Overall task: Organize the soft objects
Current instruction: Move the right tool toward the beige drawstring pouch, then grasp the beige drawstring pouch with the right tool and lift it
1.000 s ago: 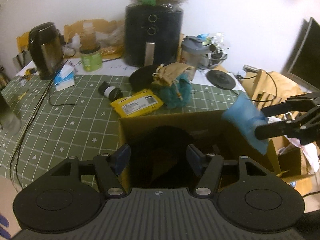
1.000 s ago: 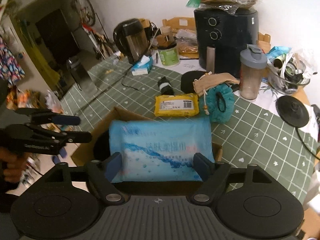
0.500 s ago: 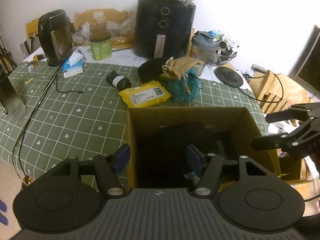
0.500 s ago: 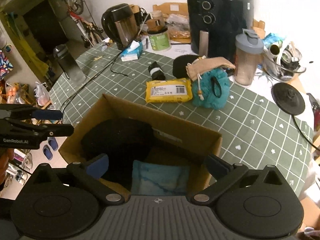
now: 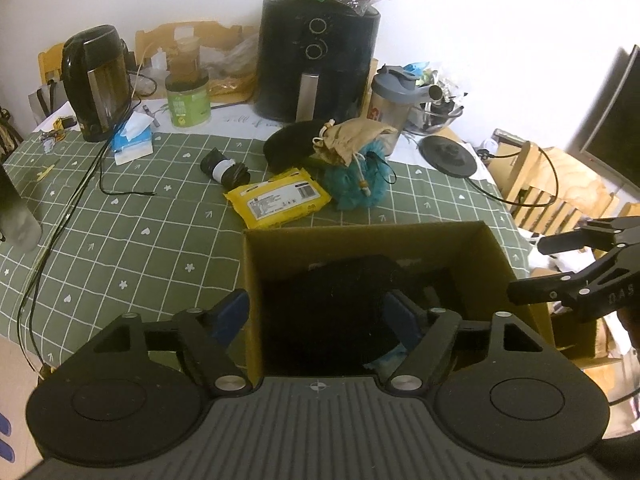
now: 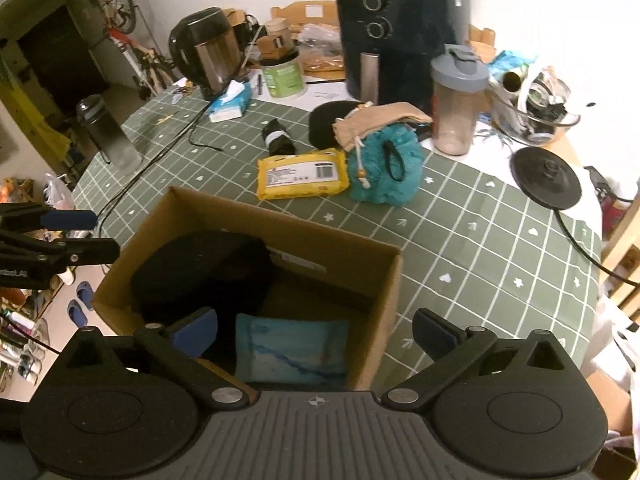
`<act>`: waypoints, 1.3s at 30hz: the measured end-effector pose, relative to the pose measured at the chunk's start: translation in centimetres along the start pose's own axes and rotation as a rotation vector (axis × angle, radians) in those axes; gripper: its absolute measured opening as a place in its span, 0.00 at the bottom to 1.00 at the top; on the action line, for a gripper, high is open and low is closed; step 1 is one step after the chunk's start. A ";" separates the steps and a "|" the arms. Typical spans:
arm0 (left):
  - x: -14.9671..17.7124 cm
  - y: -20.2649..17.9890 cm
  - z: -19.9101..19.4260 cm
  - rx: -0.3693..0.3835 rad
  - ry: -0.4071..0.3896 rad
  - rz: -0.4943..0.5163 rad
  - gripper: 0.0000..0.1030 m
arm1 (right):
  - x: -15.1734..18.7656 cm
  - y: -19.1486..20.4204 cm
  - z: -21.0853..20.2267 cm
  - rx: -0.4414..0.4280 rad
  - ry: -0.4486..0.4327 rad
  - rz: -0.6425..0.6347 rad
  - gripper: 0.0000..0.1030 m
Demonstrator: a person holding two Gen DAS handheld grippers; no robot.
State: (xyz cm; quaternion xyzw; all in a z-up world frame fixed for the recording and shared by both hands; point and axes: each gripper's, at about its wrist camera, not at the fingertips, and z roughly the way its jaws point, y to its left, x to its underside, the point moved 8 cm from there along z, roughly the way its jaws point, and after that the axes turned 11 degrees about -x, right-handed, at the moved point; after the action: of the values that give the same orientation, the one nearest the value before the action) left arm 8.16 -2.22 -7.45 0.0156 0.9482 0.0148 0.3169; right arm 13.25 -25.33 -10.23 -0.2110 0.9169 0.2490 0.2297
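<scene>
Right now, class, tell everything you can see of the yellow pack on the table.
The yellow pack is a flat, soft-looking plastic packet with crimped ends and a white printed label with a barcode on top. It lies flat on the green checked tablecloth, just beyond the cardboard box. Its right end meets the teal puff; a small black roll lies just behind it. No tongs touch it.

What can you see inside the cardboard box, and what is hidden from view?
Inside the cardboard box lie a black soft item and a blue wipes pack. The box floor beneath them and the pack's near edge are covered, so anything underneath cannot be seen.
</scene>
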 end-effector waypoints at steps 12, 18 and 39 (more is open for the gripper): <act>-1.3 -0.2 0.7 0.007 -0.010 0.022 0.75 | 0.1 -2.5 -0.5 0.064 -0.006 0.093 1.00; -2.3 -0.2 0.8 0.018 -0.015 0.038 0.75 | -0.7 -3.2 -0.6 0.056 -0.017 0.091 1.00; -4.1 1.1 2.8 0.024 -0.013 0.046 0.75 | -9.5 -7.1 2.5 -0.019 -0.111 -0.008 1.00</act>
State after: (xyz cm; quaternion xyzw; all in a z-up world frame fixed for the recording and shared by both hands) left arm 13.18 -1.25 -7.14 0.0410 0.9457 0.0106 0.3224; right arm 25.27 -26.93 -9.73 -0.2025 0.8995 0.2684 0.2792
